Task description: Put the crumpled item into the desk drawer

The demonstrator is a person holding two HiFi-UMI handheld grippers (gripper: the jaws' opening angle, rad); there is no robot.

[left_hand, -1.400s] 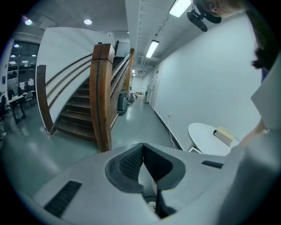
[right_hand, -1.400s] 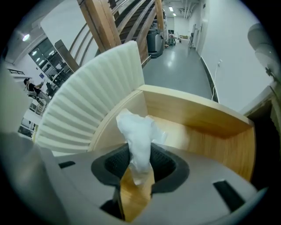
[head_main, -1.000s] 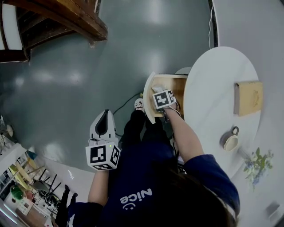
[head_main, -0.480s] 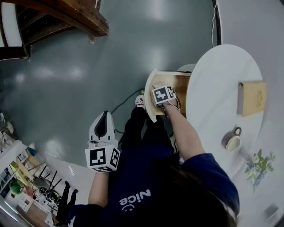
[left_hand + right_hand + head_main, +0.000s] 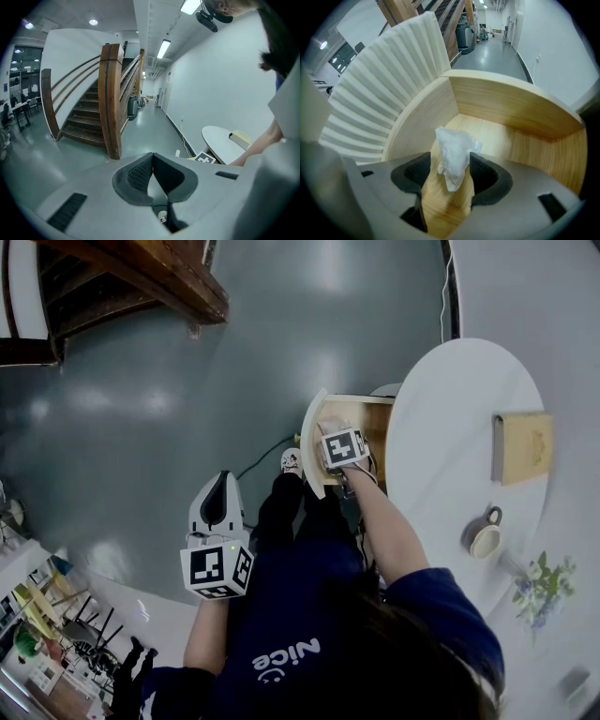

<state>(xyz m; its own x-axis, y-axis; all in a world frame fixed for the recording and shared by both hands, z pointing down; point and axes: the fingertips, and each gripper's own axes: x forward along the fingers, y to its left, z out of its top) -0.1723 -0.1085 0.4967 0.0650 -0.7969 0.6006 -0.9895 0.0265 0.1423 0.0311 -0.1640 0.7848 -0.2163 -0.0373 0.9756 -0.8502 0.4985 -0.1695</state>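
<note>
A crumpled white item (image 5: 453, 154) stands on the wooden floor of the open desk drawer (image 5: 506, 108). My right gripper (image 5: 450, 171) reaches into that drawer with the item between its jaws. The jaws are opening: the left pad (image 5: 415, 174) is clear of the item and the right pad (image 5: 485, 174) is at most brushing it. In the head view the right gripper (image 5: 336, 435) sits over the drawer (image 5: 373, 413) at the table's left edge. My left gripper (image 5: 221, 486) hangs low over the grey floor, its jaws shut and holding nothing (image 5: 152, 157).
The round white table (image 5: 450, 427) carries a tan book (image 5: 522, 446), a cup (image 5: 485, 538) and a small bunch of flowers (image 5: 539, 592). The drawer has a ribbed white front (image 5: 384, 84). A wooden staircase (image 5: 141, 277) rises at the far left.
The right gripper stays over the open drawer, shifting only slightly. The left gripper has not moved.
</note>
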